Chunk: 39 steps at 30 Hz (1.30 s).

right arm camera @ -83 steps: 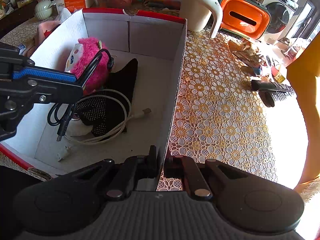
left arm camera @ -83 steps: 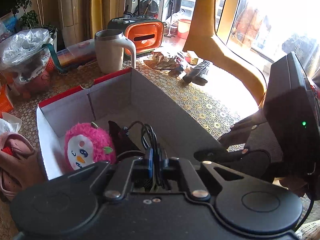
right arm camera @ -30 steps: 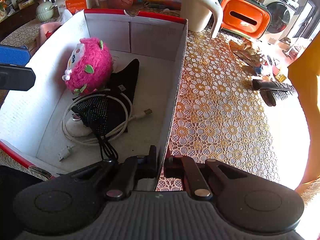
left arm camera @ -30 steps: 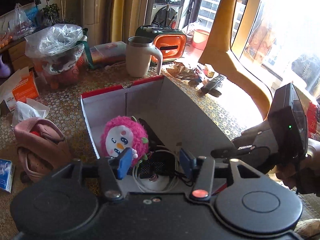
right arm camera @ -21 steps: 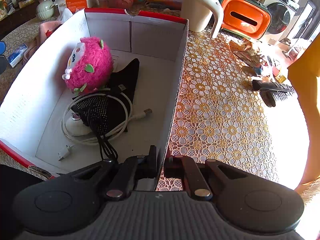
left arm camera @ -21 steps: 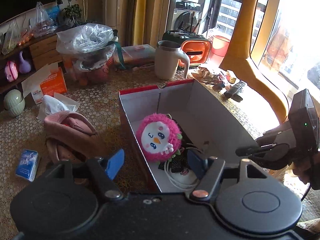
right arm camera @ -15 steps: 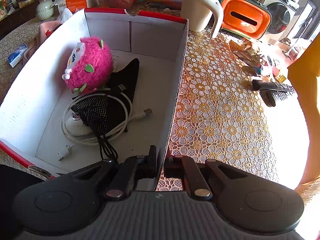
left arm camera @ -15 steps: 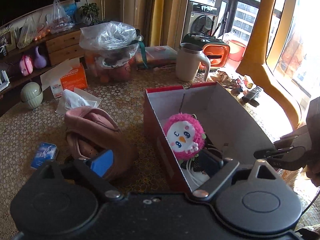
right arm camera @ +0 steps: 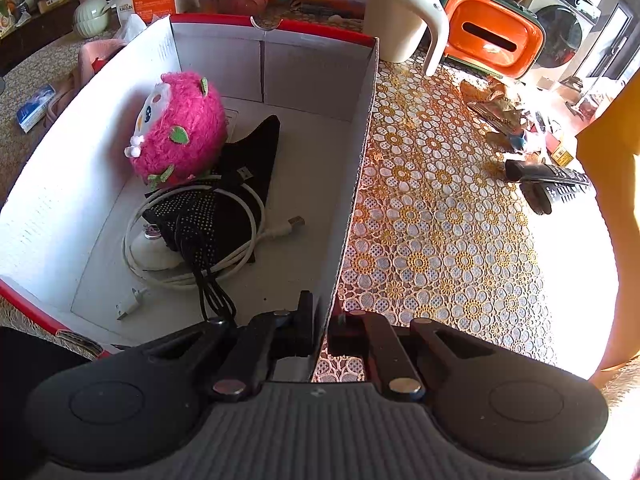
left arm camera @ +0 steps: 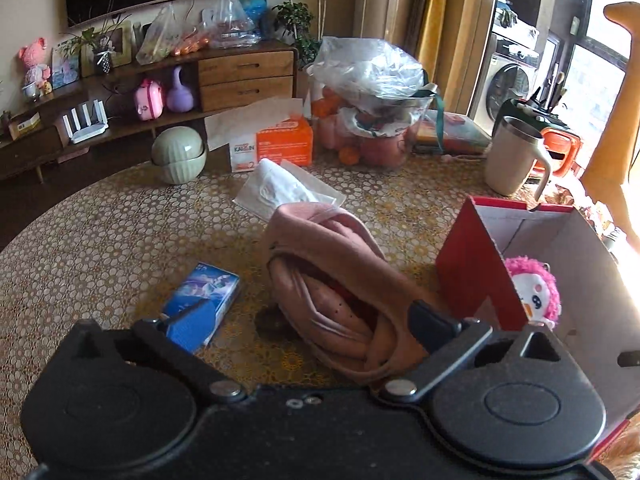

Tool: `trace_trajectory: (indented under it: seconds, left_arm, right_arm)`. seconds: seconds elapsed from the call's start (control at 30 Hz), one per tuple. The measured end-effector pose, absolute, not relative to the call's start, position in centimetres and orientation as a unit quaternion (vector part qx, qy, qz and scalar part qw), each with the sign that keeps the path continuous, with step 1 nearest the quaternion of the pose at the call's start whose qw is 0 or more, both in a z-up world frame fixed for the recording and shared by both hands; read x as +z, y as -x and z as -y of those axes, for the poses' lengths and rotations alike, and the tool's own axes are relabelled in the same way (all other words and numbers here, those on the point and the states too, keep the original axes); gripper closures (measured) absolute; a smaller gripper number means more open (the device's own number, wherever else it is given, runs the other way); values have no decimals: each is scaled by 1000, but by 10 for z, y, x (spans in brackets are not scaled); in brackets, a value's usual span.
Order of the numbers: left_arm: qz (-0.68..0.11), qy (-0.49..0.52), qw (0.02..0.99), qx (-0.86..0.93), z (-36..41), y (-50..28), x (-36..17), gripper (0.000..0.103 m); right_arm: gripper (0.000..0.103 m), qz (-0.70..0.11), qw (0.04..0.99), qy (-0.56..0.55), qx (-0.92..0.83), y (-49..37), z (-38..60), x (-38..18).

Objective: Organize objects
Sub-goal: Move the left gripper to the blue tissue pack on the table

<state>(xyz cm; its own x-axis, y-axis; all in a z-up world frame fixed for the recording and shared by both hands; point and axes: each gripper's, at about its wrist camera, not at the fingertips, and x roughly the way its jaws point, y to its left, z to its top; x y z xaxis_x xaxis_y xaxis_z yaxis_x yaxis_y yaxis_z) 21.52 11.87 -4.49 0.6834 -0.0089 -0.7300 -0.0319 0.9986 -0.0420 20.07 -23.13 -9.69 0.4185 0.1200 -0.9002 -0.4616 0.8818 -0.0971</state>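
The pink bag [left arm camera: 340,280] lay on the counter [left arm camera: 120,232], just beside the red box [right arm camera: 352,184]. A small blue packet [left arm camera: 202,306] lay near it. The left gripper [left arm camera: 298,320] hung over the bag; its jaws had just been opening and stood wide apart, holding nothing. The right gripper [right arm camera: 322,332] had its jaws clamped on the box's wall. A pink plush toy [right arm camera: 178,130] and cables [right arm camera: 192,240] sat inside.
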Motion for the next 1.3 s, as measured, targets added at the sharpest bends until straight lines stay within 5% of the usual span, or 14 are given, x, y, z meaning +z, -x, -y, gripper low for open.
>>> trace_trajectory:
  seconds: [0.93,1.3]
  left_arm:
    - [-441,-12,892,96,-192,-278,-133,2]
    - [-453,-2,887,87,-197,-287,-149,20]
  right_arm:
    - [96,-521,816,185,171,-203,225,-98]
    - [95,-526,814,182,168,-204,226,-103]
